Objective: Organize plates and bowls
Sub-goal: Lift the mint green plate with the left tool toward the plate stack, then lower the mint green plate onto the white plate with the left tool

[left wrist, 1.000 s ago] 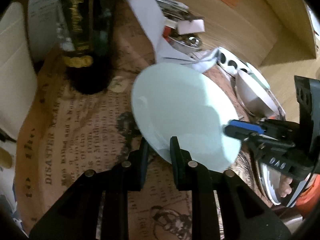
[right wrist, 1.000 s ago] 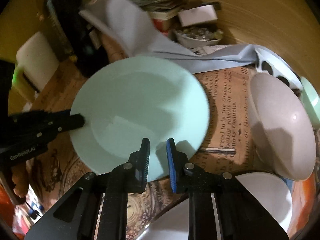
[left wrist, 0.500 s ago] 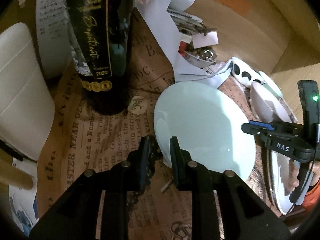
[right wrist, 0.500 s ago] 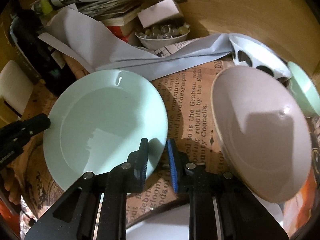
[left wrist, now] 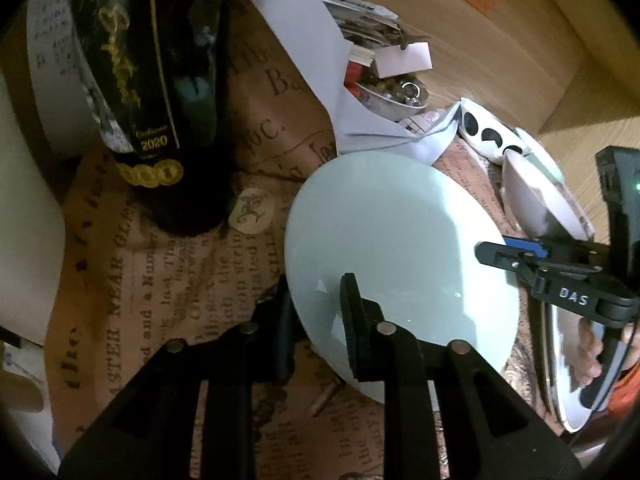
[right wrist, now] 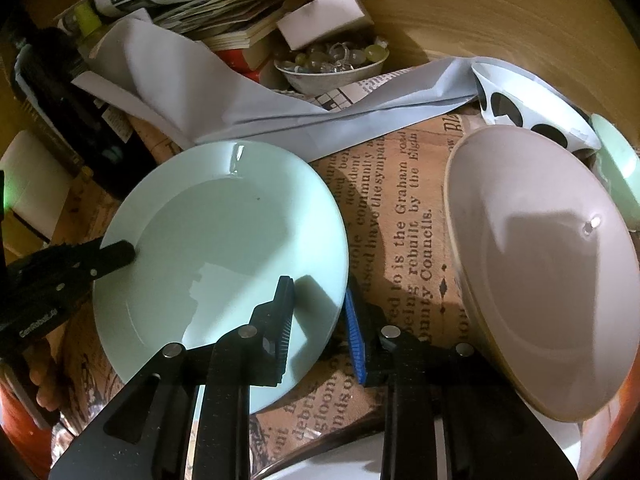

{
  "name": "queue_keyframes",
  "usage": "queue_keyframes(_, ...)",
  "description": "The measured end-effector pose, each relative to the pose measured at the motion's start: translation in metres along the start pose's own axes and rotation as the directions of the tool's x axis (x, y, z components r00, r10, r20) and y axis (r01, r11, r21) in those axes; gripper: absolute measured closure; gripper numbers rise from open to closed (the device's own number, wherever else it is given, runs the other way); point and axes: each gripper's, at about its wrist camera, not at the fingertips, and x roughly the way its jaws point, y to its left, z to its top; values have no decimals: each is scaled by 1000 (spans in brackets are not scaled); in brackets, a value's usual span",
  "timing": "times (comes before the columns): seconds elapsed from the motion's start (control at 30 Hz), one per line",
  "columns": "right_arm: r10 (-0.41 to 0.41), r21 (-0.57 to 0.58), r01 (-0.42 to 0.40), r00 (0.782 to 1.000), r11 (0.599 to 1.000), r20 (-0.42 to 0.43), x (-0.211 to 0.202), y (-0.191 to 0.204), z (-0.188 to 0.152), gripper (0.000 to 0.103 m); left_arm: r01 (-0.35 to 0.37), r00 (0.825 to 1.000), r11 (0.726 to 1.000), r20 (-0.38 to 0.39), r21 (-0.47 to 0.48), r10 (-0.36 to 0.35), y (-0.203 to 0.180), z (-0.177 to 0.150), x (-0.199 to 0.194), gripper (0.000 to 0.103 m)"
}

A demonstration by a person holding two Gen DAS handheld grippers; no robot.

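One round pale-green ceramic plate (right wrist: 224, 248) lies on the brown newsprint-patterned paper (right wrist: 404, 232) in the left half of the right wrist view, with the left gripper (left wrist: 316, 316) clamped narrowly on its left rim and the right gripper (right wrist: 320, 312) straddling its lower right rim, its jaws just parting, the rim between them. To the right sits one large pinkish-white bowl (right wrist: 552, 272), tilted, with one black-spotted white dish (right wrist: 532, 116) and one small green dish (right wrist: 616, 168) behind it. One dark wine bottle (left wrist: 156, 80) stands upper left in the left wrist view, and one small bowl of beads (right wrist: 332, 68) sits top centre.
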Motion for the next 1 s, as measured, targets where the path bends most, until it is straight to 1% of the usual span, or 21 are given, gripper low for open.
queue_keyframes(0.07, 4, -14, -4, 1000, 1000, 8, -4, 2, -4, 79, -15, 1000, 1000, 5, 4, 15, -1, -2, -1, 81)
queue_keyframes(0.17, 7, -28, -6, 1000, 1000, 18, -10, 3, -12, 79, -18, 1000, 1000, 7, -7, 18, 0, -4, -4, 81)
queue_keyframes(0.27, 32, -22, -31, 999, 999, 30, -15, 3, -14, 79, -22, 1000, 1000, 17, -13, 22, 0, -9, -11, 81)
queue_keyframes(0.53, 77, -19, -76, 993, 997, 93, -38, 5, -21, 79, -30, 996, 999, 82, -23, 32, -4, -18, -39, 81)
queue_keyframes(0.73, 98, -23, -96, 983, 995, 155, -68, 12, -31, 79, -48, 988, 999, 149, -6, 48, -17, -25, -70, 81)
queue_keyframes(0.83, 110, -17, -109, 978, 994, 180, -82, 14, -39, 79, -45, 985, 999, 168, -2, 44, -24, -28, -81, 81)
queue_keyframes(1.0, 128, 8, -132, 969, 991, 212, -100, 9, -55, 79, -15, 984, 1000, 176, -5, 16, -36, -35, -95, 81)
